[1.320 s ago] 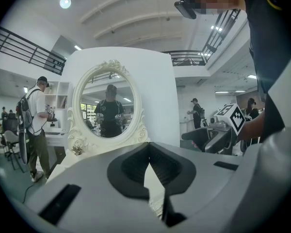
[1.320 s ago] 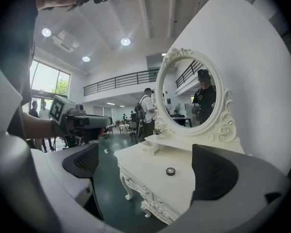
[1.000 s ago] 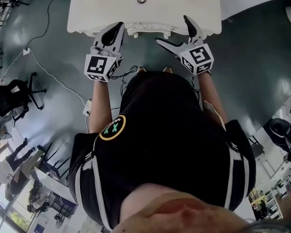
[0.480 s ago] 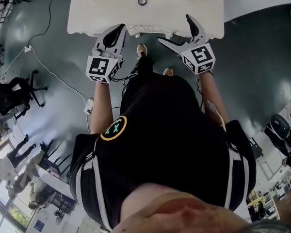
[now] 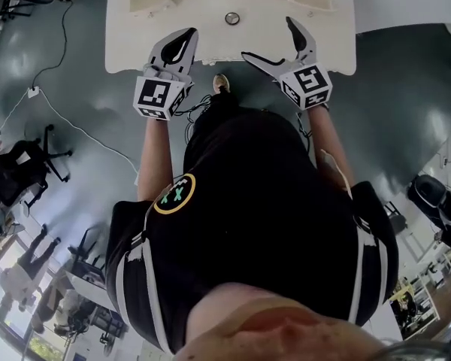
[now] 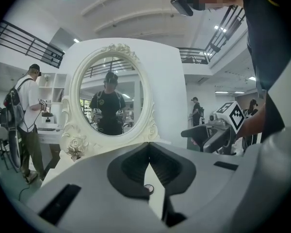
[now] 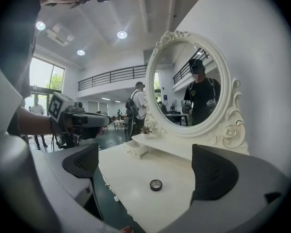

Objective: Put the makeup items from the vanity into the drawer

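White vanity top [image 5: 135, 36] bears a small round item [image 5: 231, 18] — left gripper [image 5: 186, 37] pinched together, right gripper [image 5: 269, 40] spread apart.

Left tool [image 5: 186, 36] seemingly closed (empty), right tool [image 5: 267, 37] gaping.

No legible text; shirt emblem [image 5: 174, 195] unreadable.

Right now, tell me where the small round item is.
The round item lies on the vanity, mid-top in the head view, just ahead of and between the left gripper and right gripper.
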Demonstrator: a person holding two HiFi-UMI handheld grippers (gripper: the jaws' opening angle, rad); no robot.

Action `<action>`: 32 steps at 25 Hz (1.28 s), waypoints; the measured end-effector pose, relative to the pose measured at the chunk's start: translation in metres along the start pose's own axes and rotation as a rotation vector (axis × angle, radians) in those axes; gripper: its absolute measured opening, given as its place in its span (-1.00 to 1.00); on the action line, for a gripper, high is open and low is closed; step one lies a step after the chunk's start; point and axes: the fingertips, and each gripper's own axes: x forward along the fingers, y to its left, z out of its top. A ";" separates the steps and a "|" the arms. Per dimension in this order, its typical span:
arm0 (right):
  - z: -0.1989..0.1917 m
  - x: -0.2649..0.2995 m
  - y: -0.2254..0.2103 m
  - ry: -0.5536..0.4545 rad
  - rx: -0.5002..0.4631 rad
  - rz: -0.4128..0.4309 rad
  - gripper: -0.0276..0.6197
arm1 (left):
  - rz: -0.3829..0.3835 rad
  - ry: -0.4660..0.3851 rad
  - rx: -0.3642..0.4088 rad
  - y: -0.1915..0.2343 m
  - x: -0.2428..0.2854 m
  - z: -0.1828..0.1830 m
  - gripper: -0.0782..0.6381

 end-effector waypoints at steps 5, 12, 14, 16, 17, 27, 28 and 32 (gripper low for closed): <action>0.004 0.045 -0.001 0.023 0.005 -0.028 0.93 | -0.047 0.004 -0.029 0.042 0.009 -0.013 -0.73; 0.002 0.077 -0.001 0.060 0.022 -0.063 0.93 | -0.091 0.021 -0.029 0.079 0.018 -0.022 -0.73; 0.000 0.082 -0.001 0.066 0.023 -0.058 0.93 | -0.085 0.020 -0.033 0.084 0.020 -0.023 -0.73; -0.001 0.085 -0.005 0.064 0.025 -0.051 0.93 | -0.072 0.022 -0.039 0.087 0.024 -0.025 -0.73; 0.000 0.087 -0.008 0.062 0.025 -0.047 0.93 | -0.064 0.023 -0.042 0.089 0.026 -0.026 -0.73; -0.012 0.107 -0.053 0.076 -0.021 -0.023 0.93 | -0.008 0.036 -0.039 0.085 0.056 -0.018 -0.73; -0.018 0.110 -0.057 0.089 -0.023 -0.021 0.93 | -0.005 0.037 -0.038 0.084 0.057 -0.017 -0.73; -0.053 0.126 -0.069 0.155 0.001 -0.001 0.93 | 0.008 0.039 -0.028 0.081 0.064 -0.010 -0.73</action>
